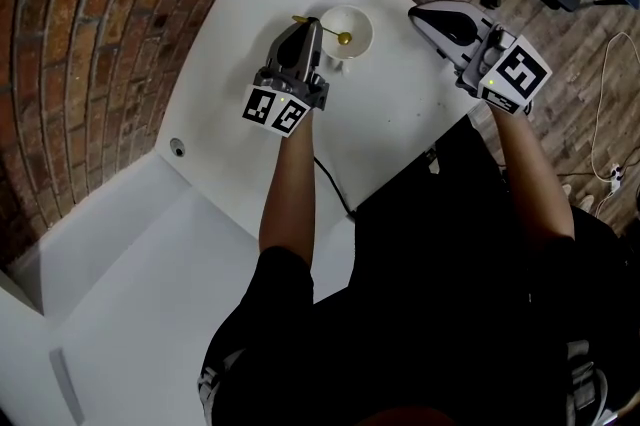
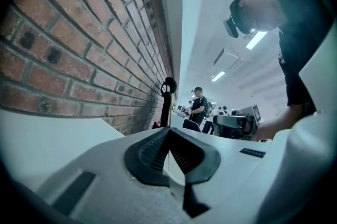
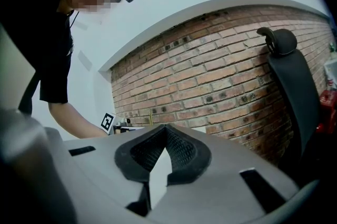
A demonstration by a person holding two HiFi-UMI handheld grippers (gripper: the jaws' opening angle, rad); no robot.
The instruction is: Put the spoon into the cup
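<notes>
Head view steeply down; gripper views level; common brick wall [image 1: 90,34]

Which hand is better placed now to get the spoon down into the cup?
Left. The left tongs are shut on the spoon, whose bowl is already at the cup opening. The right tongs hold nothing and are off to the cup's side.

White counter [image 1: 400,124] set against a brick wall [image 1: 90,34]. One white cup [image 1: 362,22] stands upright on it near the far edge. Small round grommet [image 1: 178,147] in the surface, well apart from the cup.
</notes>
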